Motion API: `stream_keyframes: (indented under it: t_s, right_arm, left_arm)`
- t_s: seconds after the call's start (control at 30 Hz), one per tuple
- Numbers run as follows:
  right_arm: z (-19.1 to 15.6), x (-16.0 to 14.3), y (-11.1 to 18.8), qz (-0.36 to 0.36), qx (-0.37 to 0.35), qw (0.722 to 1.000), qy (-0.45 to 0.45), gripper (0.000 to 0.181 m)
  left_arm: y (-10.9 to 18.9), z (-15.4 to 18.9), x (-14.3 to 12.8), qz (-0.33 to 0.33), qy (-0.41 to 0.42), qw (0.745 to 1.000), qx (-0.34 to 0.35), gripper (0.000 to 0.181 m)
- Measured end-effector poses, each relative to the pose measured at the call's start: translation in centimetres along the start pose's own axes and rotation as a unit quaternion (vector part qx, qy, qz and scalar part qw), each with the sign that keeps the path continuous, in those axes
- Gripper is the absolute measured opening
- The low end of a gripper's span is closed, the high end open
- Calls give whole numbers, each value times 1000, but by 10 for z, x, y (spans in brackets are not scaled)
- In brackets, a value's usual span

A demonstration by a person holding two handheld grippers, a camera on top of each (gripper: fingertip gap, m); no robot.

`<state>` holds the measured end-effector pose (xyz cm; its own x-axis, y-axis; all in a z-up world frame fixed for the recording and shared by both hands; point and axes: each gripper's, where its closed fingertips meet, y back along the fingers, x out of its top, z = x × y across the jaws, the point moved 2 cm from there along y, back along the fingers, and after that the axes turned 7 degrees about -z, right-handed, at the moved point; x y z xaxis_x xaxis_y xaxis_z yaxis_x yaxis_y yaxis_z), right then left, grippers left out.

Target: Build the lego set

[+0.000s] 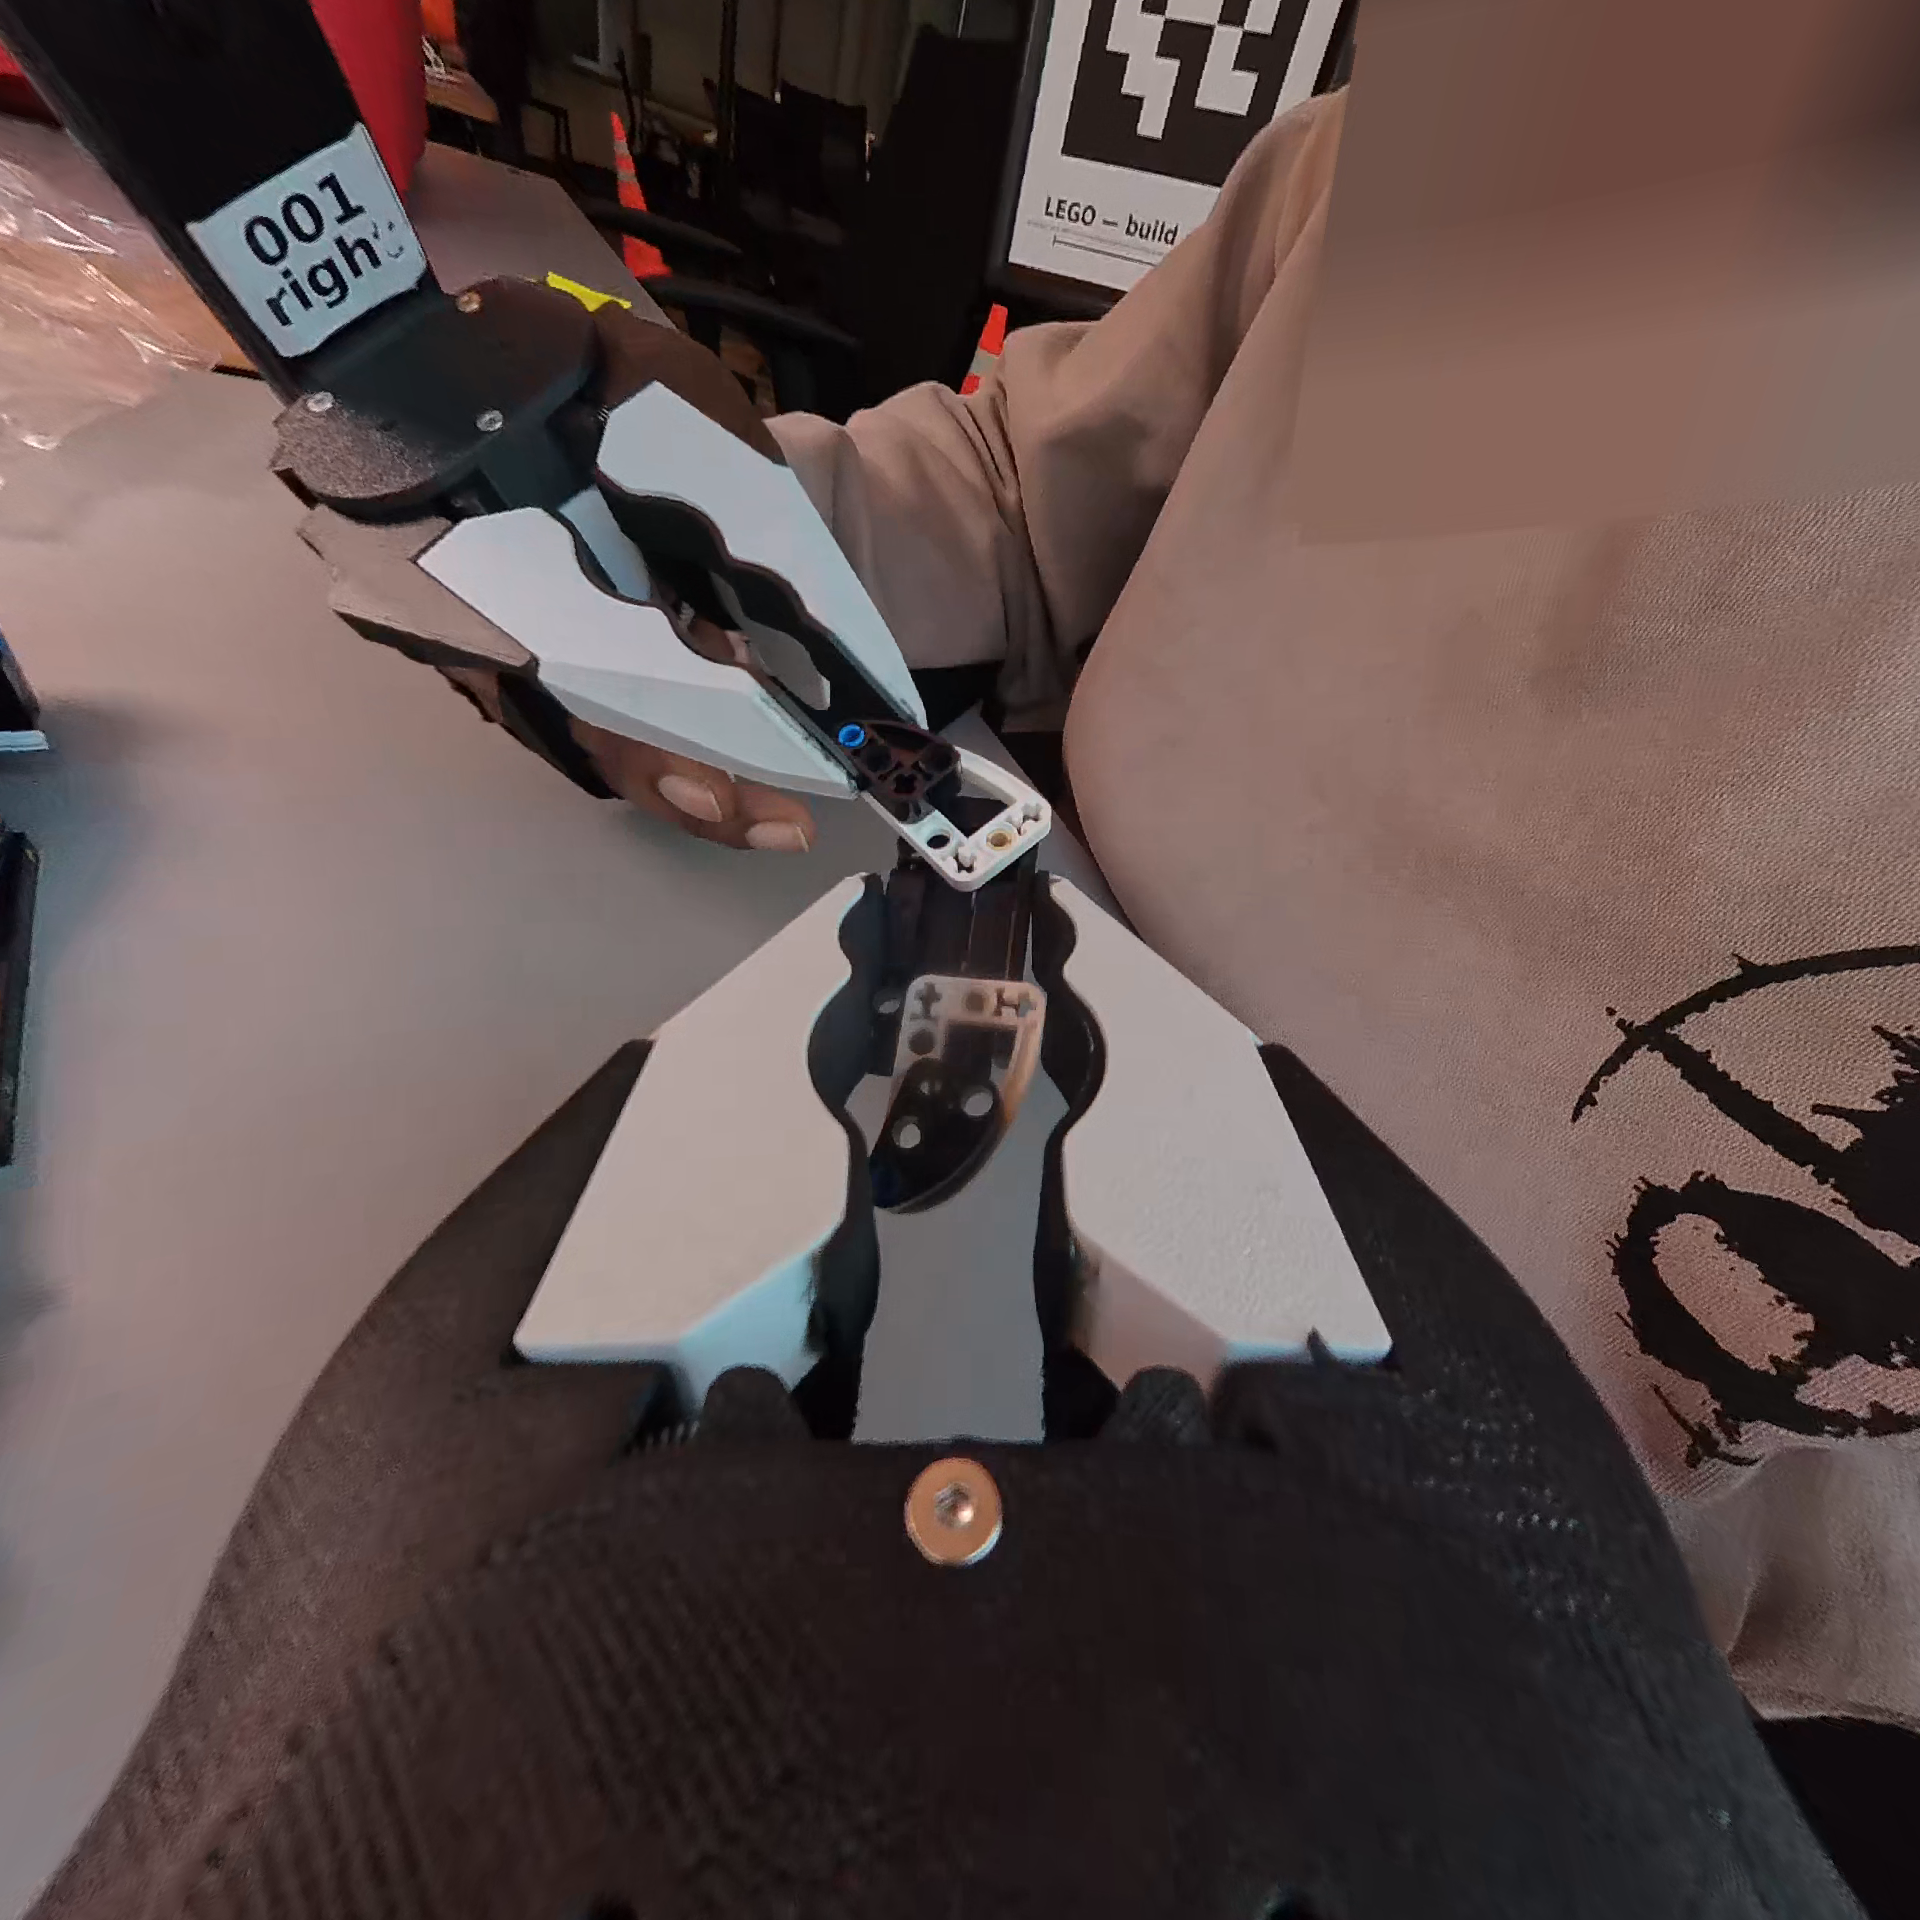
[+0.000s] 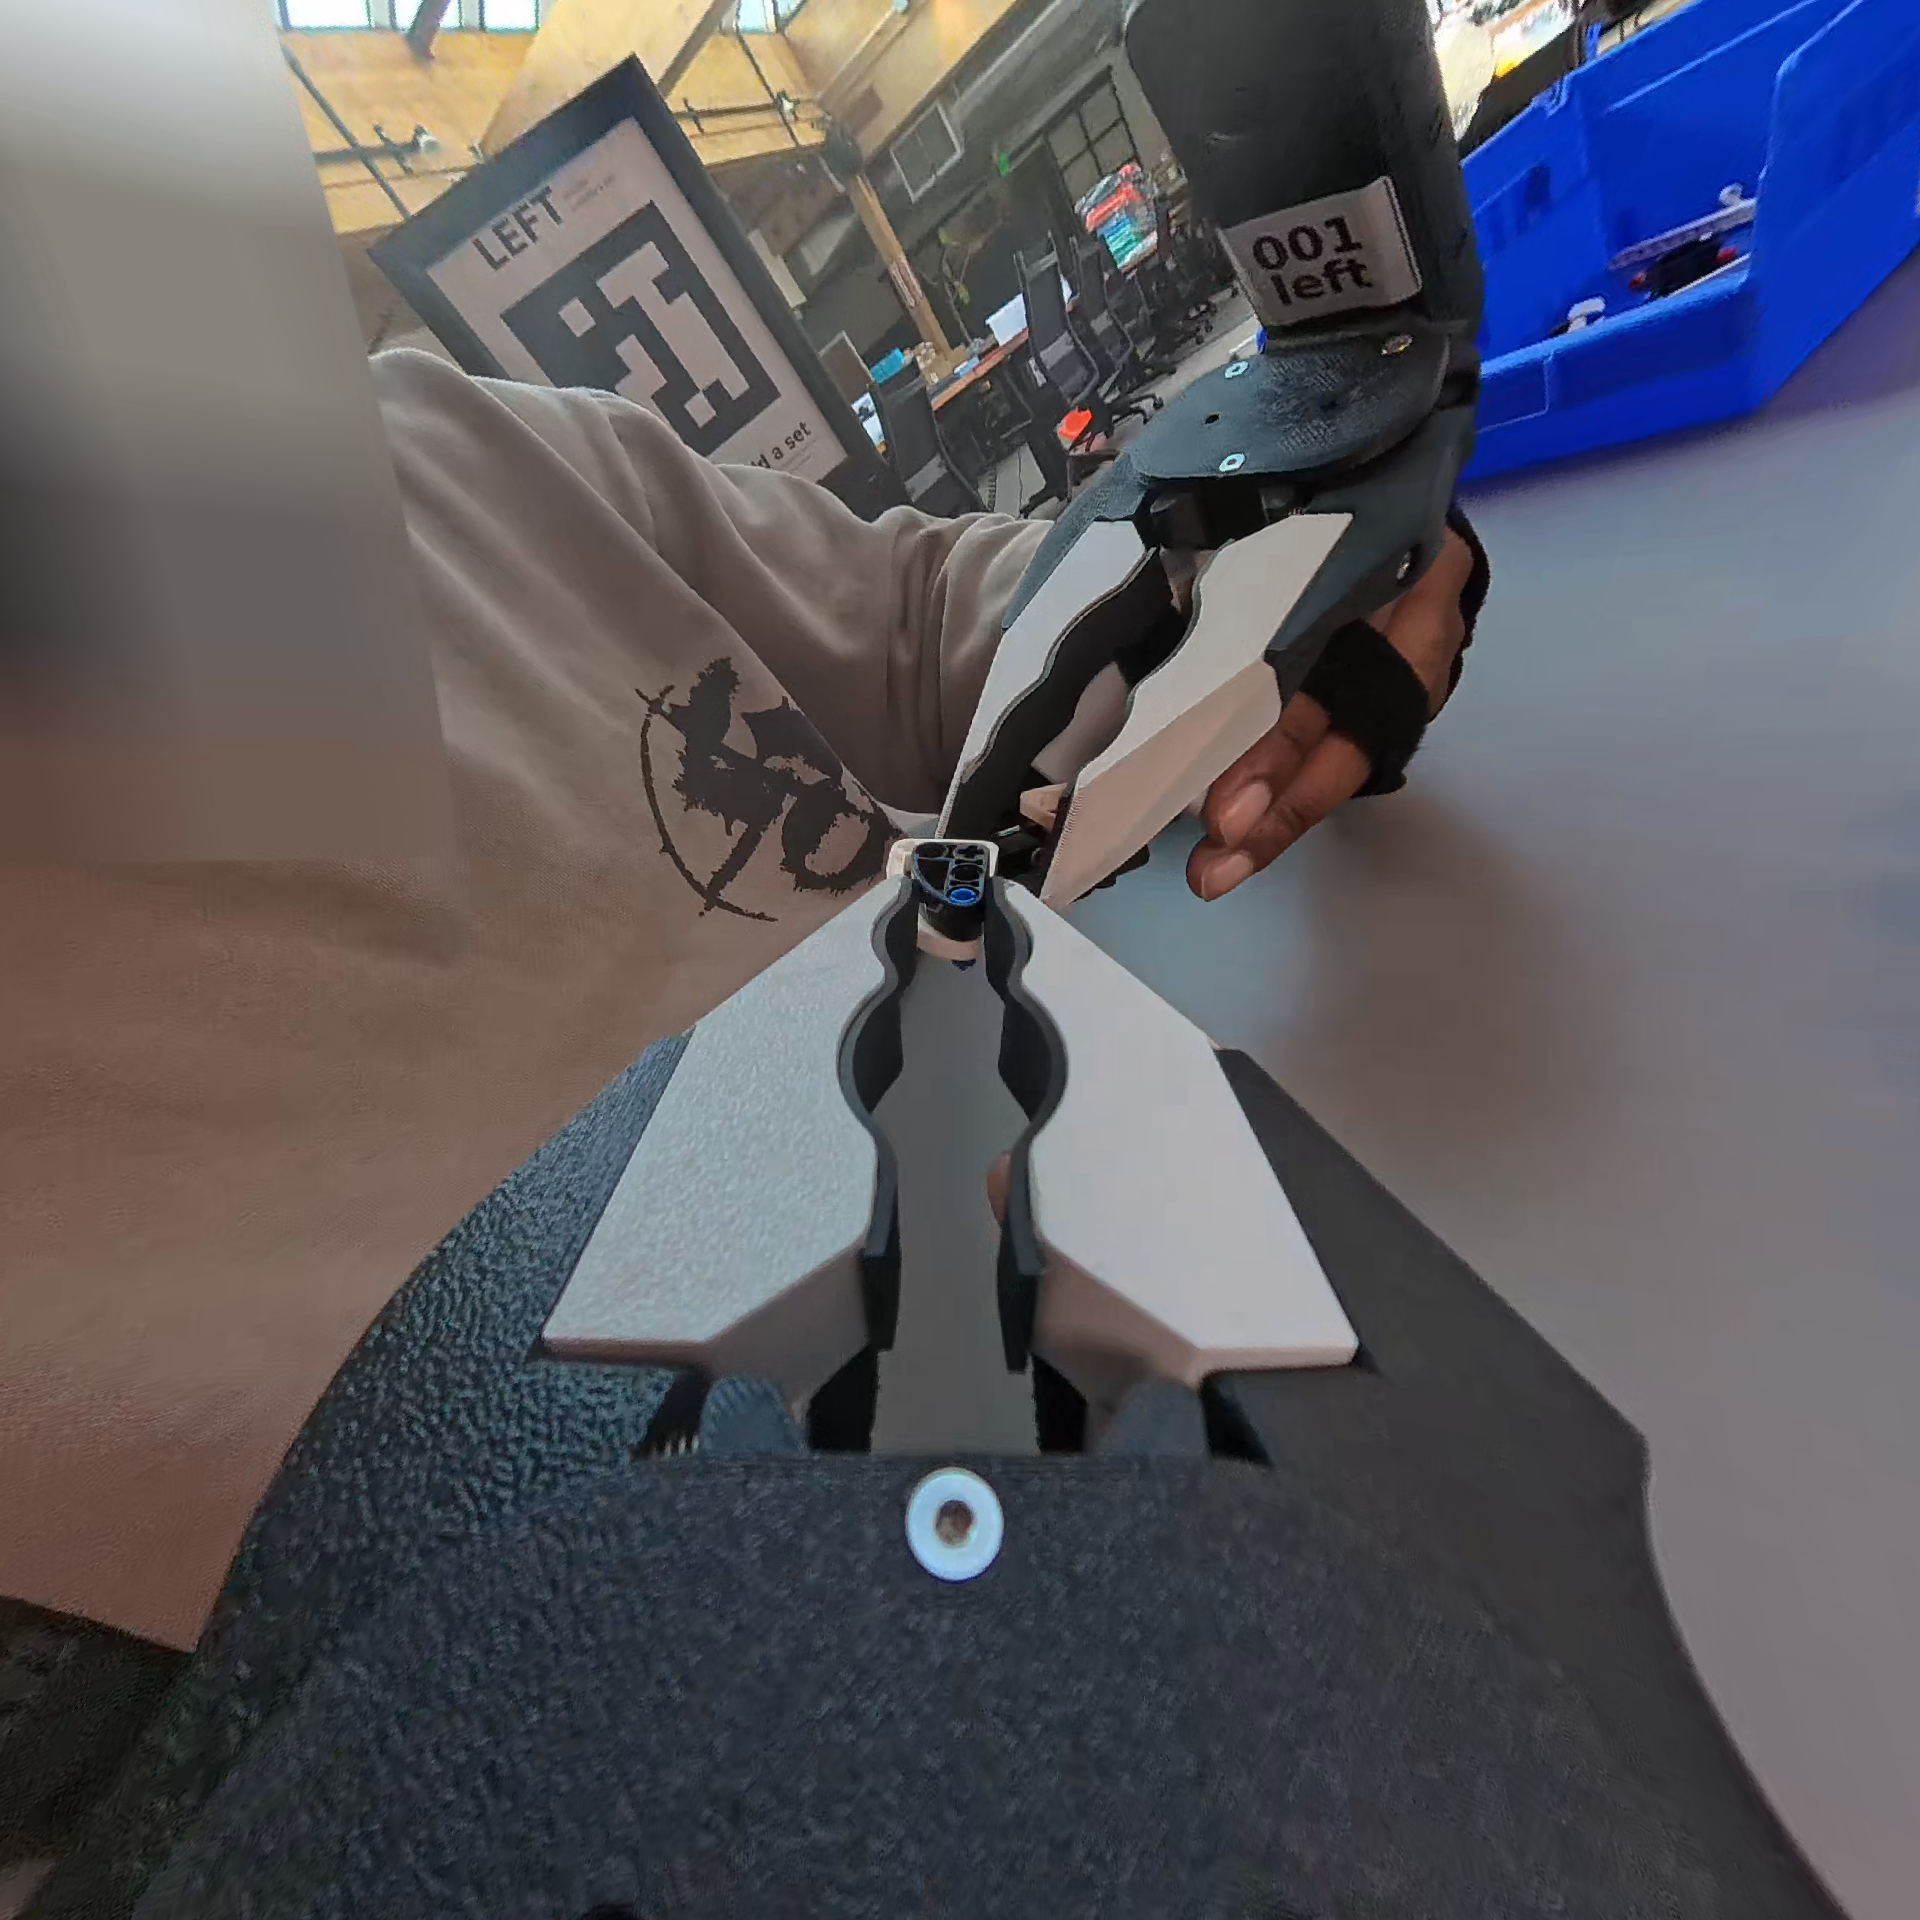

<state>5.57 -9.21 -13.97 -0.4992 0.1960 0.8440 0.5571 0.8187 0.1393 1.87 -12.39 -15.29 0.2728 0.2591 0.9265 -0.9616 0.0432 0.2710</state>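
Right up close in the left wrist view, the left gripper (image 1: 951, 904) has its jaws narrowed onto a dark lego assembly (image 1: 961, 935), black beams running up between the fingertips, with a white frame piece and a black curved plate mirrored lower in the gap. Just beyond the tips sits the white open frame (image 1: 982, 831), tilted, a tan pin showing in one hole. Meeting it from the upper left comes the right gripper (image 1: 883, 748), jaws pinched tight on a small black rounded plate (image 1: 902, 764) with a blue pin (image 1: 851, 736) in it. That plate is touching or just over the white frame; which, I cannot tell.

Both builds are in the air, above the grey table (image 1: 312, 935), close to the person's tan shirt (image 1: 1455, 935).

Here is the danger: the grip on that black plate is only at the very tips, so any sideways push could twist it out. If the holes are not lined up, pressing harder may lever the white frame off the held assembly instead of seating anything. A dropped part would probably land in the lap or skid off the table edge.

Further back, a blue bin (image 2: 1662, 312) waits on the table.
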Motion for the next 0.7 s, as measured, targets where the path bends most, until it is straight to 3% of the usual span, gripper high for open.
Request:
stream_keyframes:
  t_s: [0.37, 0.7]
  right_arm:
    - [4, 19, 14, 56, -72, 993, 75, 8]
    - [25, 15, 11, 30, -176, 977, 115, 20]
  left_arm:
    - [22, -21, 12, 34, -3, 996, 88, 25]
    - [27, -42, 3, -19, 9, 984, 178, 26]
